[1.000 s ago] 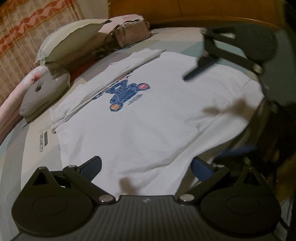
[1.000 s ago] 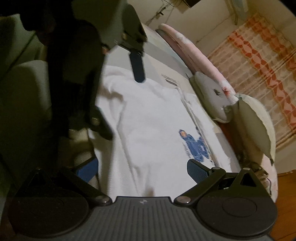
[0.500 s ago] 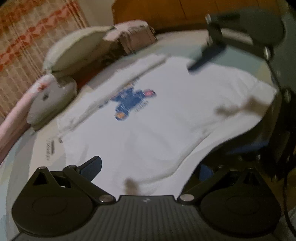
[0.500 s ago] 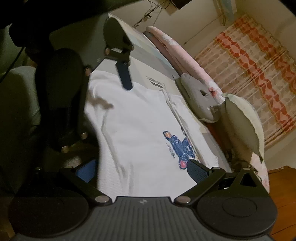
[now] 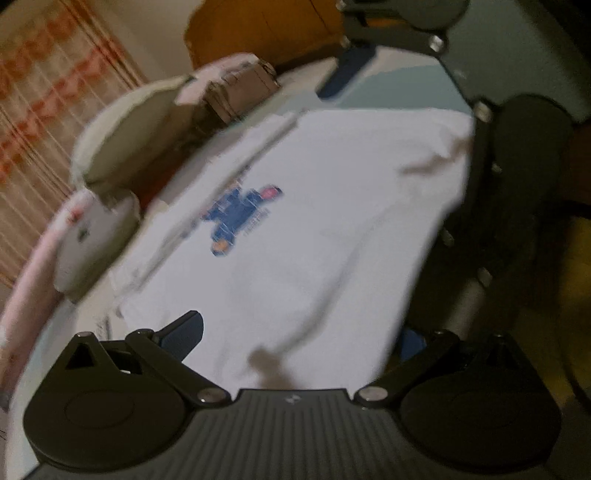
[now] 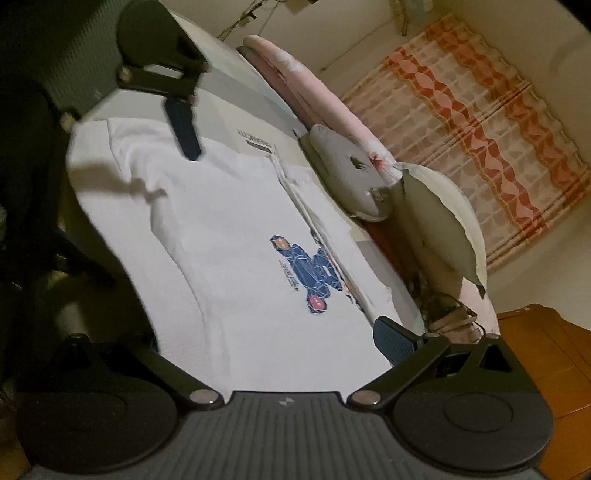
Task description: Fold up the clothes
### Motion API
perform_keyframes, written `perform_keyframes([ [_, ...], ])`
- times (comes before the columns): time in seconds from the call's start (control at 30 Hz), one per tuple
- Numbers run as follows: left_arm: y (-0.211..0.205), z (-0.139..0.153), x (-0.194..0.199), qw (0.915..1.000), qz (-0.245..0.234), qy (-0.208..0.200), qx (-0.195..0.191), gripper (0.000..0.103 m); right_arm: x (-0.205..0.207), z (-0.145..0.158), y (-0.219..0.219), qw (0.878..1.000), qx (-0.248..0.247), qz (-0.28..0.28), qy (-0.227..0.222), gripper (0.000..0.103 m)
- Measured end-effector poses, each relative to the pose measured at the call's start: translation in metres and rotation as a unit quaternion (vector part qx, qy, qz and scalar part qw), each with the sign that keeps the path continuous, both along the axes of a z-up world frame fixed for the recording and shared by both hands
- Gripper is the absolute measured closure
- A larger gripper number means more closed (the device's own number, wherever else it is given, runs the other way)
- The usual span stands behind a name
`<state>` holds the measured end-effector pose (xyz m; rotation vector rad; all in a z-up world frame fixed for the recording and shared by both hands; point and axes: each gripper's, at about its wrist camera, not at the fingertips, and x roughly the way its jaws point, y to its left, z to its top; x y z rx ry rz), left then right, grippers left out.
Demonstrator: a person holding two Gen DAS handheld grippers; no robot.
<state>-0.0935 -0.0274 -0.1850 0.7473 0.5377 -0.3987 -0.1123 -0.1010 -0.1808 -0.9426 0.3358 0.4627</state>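
A white T-shirt (image 5: 332,229) with a blue bear print (image 6: 306,273) lies flat on the bed, its far side folded in. My left gripper (image 5: 295,339) is open at the shirt's near edge. One of its fingers is above the cloth and the other is mostly hidden under the hem. At the same edge my right gripper (image 6: 273,343) is also open, its left finger hidden beneath the cloth. Each view shows the other gripper: the right gripper's finger (image 5: 347,74) at the top right and the left gripper's finger (image 6: 184,129) at the top left.
Beyond the shirt lie a cream pillow (image 6: 439,221), a grey cushion (image 6: 347,173), a pink blanket roll (image 6: 314,88) and a brown bag (image 5: 240,92). A wooden headboard (image 5: 266,33) and a red-patterned curtain (image 6: 480,122) stand behind. The bed's edge drops off on my side.
Both grippers have tilted and pushed in at the near hem. The cloth edge now covers one finger of each, and the hem has lifted slightly.
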Motion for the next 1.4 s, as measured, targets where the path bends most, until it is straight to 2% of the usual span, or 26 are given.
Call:
perform_keyframes([
  [0.13,0.000,-0.004,0.005,0.9982,0.029,-0.045,0.028,0.001,0.003,-0.010,-0.005,1.000,-0.005,-0.003,0.014,0.000],
  [0.33,0.024,-0.008,0.002,0.9950,0.050,-0.060,0.062,0.001,0.006,-0.015,-0.037,0.999,-0.017,-0.042,-0.001,0.000],
  [0.53,0.029,-0.004,0.005,0.9927,0.061,-0.076,0.070,0.001,0.011,-0.020,-0.053,0.996,-0.036,-0.077,-0.037,0.000],
  [0.67,0.025,0.003,0.008,0.9911,0.058,-0.090,0.079,0.001,0.014,-0.021,-0.053,0.990,-0.068,-0.084,-0.086,0.000],
  [1.07,0.023,0.026,0.050,0.9901,0.061,-0.098,0.081,0.001,0.055,0.001,-0.055,0.989,-0.061,-0.084,-0.108,0.000],
  [1.3,0.018,0.029,0.084,0.9879,0.051,-0.110,0.096,0.001,0.085,0.004,-0.057,0.988,-0.057,-0.096,-0.107,0.000],
  [1.4,0.017,0.030,0.102,0.9871,0.058,-0.119,0.091,0.000,0.101,0.004,-0.057,0.987,-0.059,-0.105,-0.111,0.000],
])
